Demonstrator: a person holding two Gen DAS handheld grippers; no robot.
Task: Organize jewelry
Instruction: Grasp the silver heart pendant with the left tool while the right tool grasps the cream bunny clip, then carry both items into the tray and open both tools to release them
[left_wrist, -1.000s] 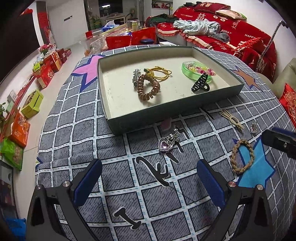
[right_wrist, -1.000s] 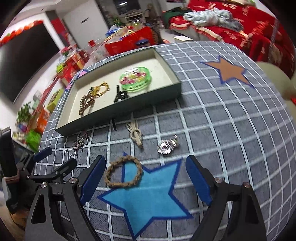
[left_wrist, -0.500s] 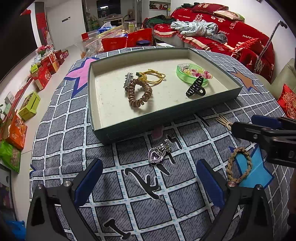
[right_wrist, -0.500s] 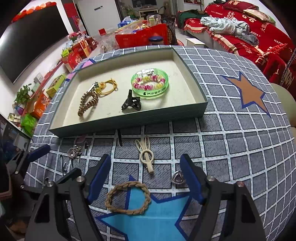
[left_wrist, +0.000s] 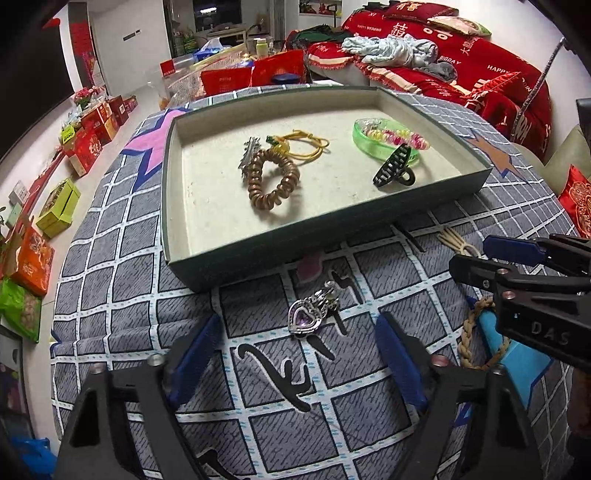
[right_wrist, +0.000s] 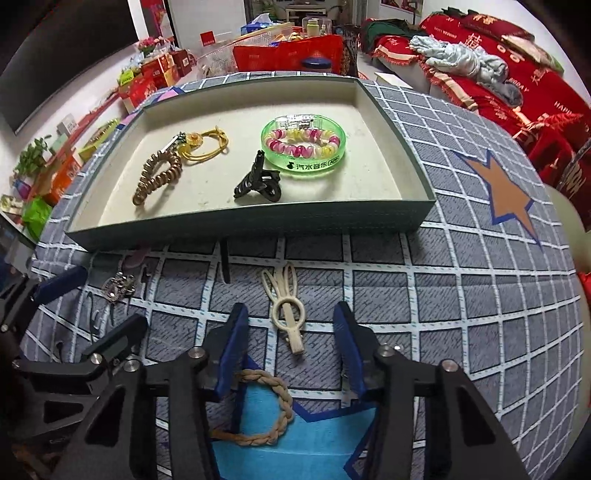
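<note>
Braided cord ring (right_wrist: 258, 410) half hidden under right gripper (right_wrist: 291, 347), fingers apart, left gripper (left_wrist: 299, 350) fingers apart around heart pendant (left_wrist: 306, 317).

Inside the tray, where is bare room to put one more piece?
The tray has bare floor along its left wall beside the coil hair tie, and along the near wall right of the black claw clip. The middle is crowded: yellow cord, green dish.
</note>
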